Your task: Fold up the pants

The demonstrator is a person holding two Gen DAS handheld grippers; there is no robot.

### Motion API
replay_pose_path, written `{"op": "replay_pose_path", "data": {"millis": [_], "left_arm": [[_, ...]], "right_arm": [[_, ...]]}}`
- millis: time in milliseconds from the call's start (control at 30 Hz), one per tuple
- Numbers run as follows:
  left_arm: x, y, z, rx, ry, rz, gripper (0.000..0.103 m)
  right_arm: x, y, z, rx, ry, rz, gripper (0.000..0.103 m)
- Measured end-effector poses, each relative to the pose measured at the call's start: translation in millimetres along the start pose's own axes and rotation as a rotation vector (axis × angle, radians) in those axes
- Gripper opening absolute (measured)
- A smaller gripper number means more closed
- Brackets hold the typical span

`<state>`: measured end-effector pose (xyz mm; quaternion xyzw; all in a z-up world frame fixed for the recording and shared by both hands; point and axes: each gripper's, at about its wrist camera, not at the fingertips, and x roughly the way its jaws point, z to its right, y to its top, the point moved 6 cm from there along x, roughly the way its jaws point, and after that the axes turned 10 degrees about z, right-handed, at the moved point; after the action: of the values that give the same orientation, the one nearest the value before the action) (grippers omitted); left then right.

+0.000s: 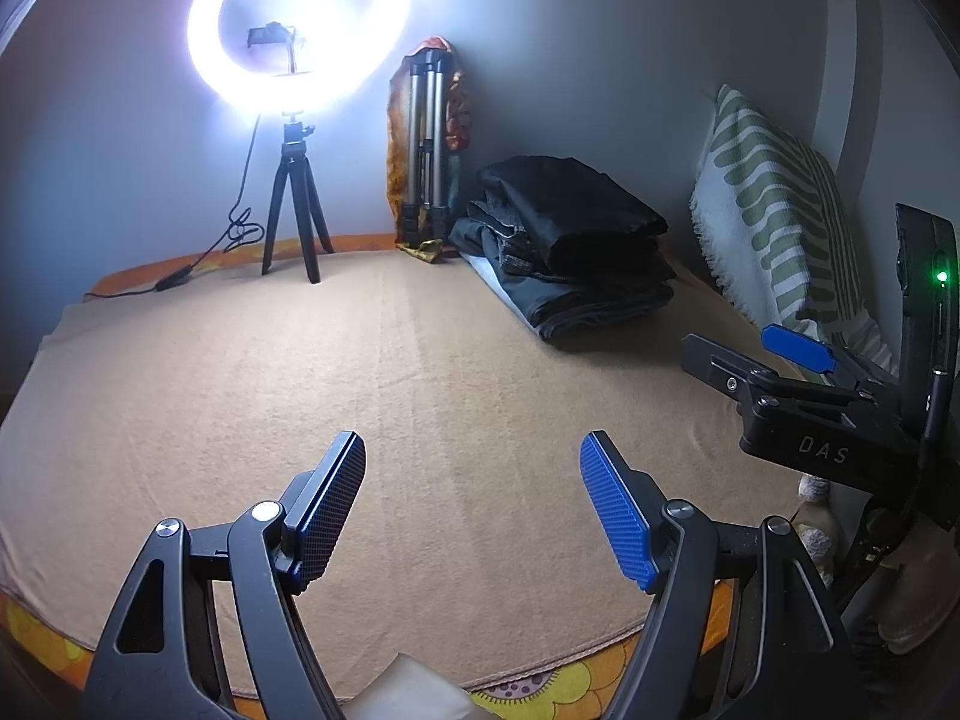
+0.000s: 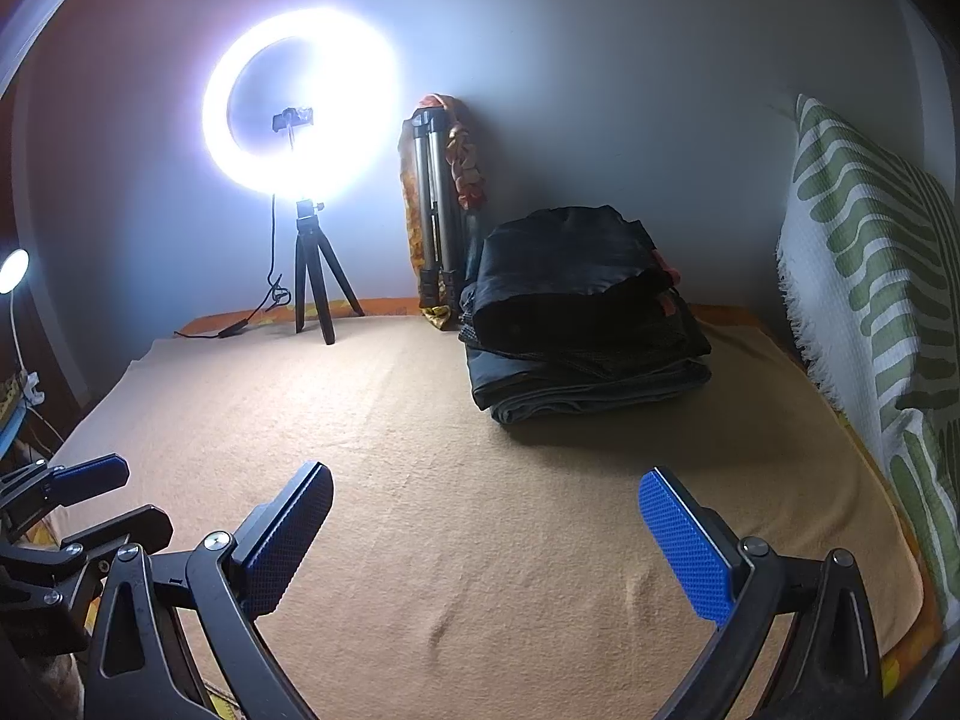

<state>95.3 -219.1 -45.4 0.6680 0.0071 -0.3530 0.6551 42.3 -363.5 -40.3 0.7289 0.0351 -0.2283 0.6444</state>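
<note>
Left wrist view: the left gripper (image 1: 473,468) gapes wide with nothing between its pads, low in frame over the tan blanket (image 1: 420,372). At the right edge the right gripper (image 2: 486,501) stands open too. Folded dark pants (image 1: 570,246) sit stacked upper right, beside a striped pillow (image 1: 774,210).

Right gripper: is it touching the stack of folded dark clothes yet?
Apart. In the right wrist view the right gripper is open, with bare tan blanket between its fingertips and the stack of folded dark clothes.
</note>
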Motion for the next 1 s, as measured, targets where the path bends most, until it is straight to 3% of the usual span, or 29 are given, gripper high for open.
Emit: {"op": "replay_pose_path", "data": {"millis": [1000], "left_arm": [[0.6, 0.2, 2.1, -0.009, 0.002, 0.001, 0.074]], "right_arm": [[0.6, -2.7, -2.6, 0.004, 0.008, -0.009, 0.103]]}}
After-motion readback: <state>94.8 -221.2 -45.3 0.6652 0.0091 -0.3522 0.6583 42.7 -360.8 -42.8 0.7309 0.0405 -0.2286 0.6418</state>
